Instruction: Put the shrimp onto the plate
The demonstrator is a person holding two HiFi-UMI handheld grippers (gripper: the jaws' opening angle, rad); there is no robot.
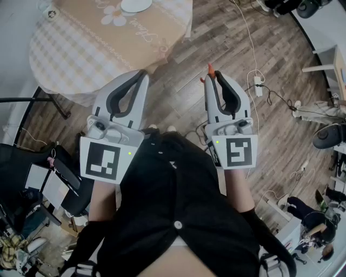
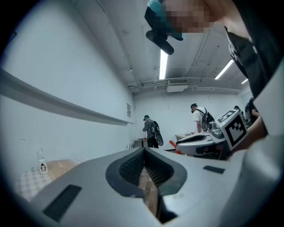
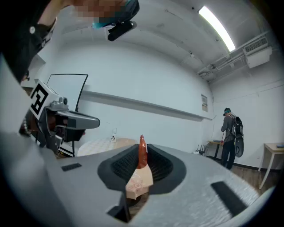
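In the head view a white plate [image 1: 136, 5] lies at the top edge, on a round table [image 1: 81, 48] with a checked and flowered cloth. Both grippers are held over the wooden floor, short of the table. My right gripper [image 1: 212, 74] is shut on an orange shrimp [image 1: 208, 71], whose tail pokes out past the tips. In the right gripper view the shrimp [image 3: 142, 153] stands upright between the dark pads. My left gripper [image 1: 142, 76] is shut with nothing in it; its pads [image 2: 133, 166] meet at the tip.
A small white bottle [image 1: 51, 13] stands on the table's left side. A power strip [image 1: 258, 85] and cables lie on the floor to the right. A dark chair [image 1: 59, 178] is at the lower left. People stand by far desks [image 3: 230, 133].
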